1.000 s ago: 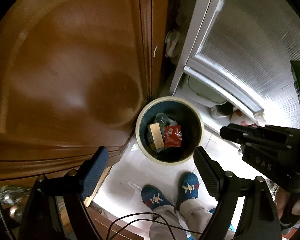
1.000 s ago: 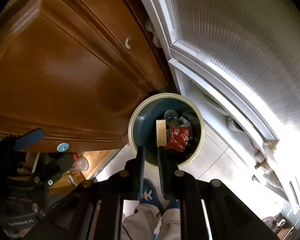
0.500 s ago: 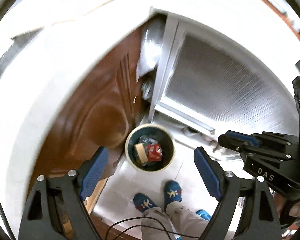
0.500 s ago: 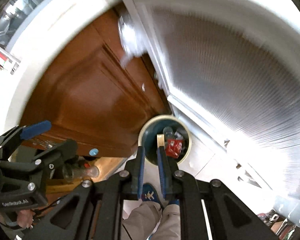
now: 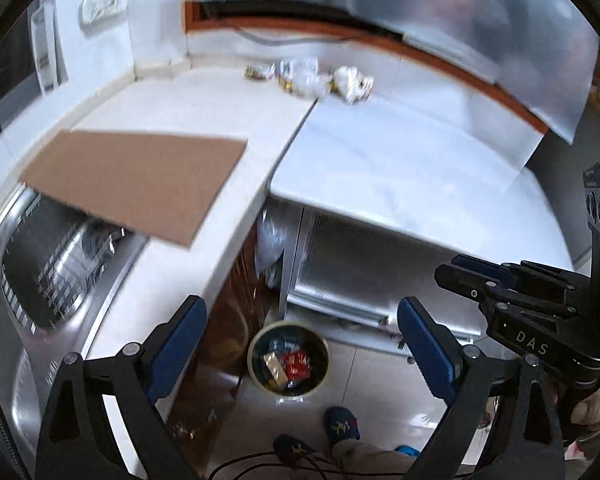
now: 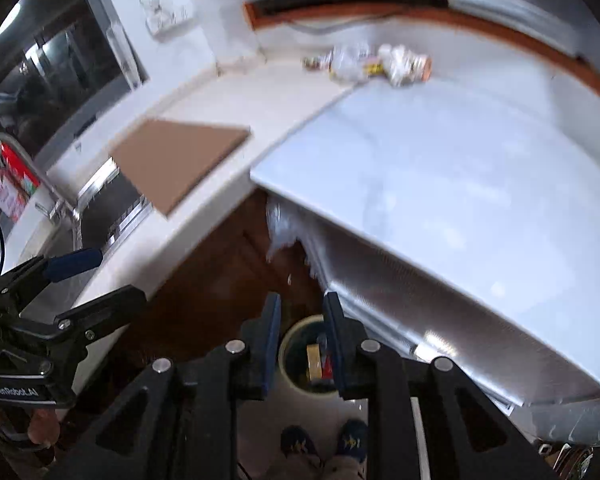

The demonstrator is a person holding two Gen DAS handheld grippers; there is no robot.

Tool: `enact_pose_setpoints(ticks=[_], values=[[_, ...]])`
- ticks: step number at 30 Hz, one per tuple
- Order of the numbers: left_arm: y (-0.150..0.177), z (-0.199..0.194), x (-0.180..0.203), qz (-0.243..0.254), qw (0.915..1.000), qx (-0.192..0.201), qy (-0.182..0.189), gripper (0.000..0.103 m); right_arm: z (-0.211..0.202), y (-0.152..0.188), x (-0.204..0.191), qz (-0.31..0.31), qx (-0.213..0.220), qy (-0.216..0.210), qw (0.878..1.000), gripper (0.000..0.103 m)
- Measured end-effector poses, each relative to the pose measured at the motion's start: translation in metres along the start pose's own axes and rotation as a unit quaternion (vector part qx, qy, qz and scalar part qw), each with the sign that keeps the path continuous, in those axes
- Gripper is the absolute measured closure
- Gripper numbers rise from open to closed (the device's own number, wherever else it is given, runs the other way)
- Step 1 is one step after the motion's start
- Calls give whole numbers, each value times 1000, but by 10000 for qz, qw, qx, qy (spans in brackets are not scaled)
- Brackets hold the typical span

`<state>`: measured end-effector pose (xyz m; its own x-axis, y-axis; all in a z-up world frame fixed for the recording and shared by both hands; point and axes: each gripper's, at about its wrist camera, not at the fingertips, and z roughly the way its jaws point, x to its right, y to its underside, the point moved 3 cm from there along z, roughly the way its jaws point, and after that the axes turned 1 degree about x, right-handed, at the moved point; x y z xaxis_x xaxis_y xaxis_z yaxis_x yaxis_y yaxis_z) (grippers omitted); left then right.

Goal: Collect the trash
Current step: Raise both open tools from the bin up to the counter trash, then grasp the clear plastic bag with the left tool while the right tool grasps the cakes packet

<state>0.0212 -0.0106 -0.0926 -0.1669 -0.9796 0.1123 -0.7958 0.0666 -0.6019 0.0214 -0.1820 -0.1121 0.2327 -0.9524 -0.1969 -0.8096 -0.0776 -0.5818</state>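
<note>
A cream-rimmed trash bin stands on the floor far below, between the wooden cabinet and the white appliance. It holds a red wrapper, a tan box and other scraps. My left gripper hangs high above the bin, its jaws wide and still opening, with nothing between them. In the right wrist view the bin shows through the narrow gap of my right gripper, whose jaws are opening and hold nothing. A heap of wrappers and crumpled paper lies at the back of the counter.
A brown cardboard sheet lies on the white counter and overhangs the steel sink at left. A white appliance top fills the right. A plastic bag hangs beside the wooden cabinet. The person's blue slippers stand near the bin.
Both grippers have risen from just above the bin to above counter height, so the countertop and its trash have come into view. The right jaws have parted a little; the left stand slightly wider.
</note>
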Motion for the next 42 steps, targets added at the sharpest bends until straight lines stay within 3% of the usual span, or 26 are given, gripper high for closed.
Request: enact_pose_setpoints(ticks=[6, 11, 21, 28, 34, 42], values=[[-34, -29, 5, 155, 9987, 451, 201, 4, -33, -28, -4, 10, 602, 230, 9979, 80], [-58, -40, 13, 234, 9973, 642, 272, 4, -48, -49, 5, 78, 975, 338, 9946, 73], [-117, -16, 19, 115, 9963, 831, -162, 4, -19, -112, 61, 307, 1145, 321, 9924, 73], [-185, 49, 28, 43, 9974, 564, -444, 4, 29, -182, 112, 251, 1036, 145, 9942, 73], [-245, 124, 35, 6, 9964, 421, -735, 4, 97, -242, 158, 368, 861, 128, 9955, 73], [-295, 222, 29, -272, 9964, 39, -806, 6, 182, -282, 196, 845, 470, 78, 9953, 73]])
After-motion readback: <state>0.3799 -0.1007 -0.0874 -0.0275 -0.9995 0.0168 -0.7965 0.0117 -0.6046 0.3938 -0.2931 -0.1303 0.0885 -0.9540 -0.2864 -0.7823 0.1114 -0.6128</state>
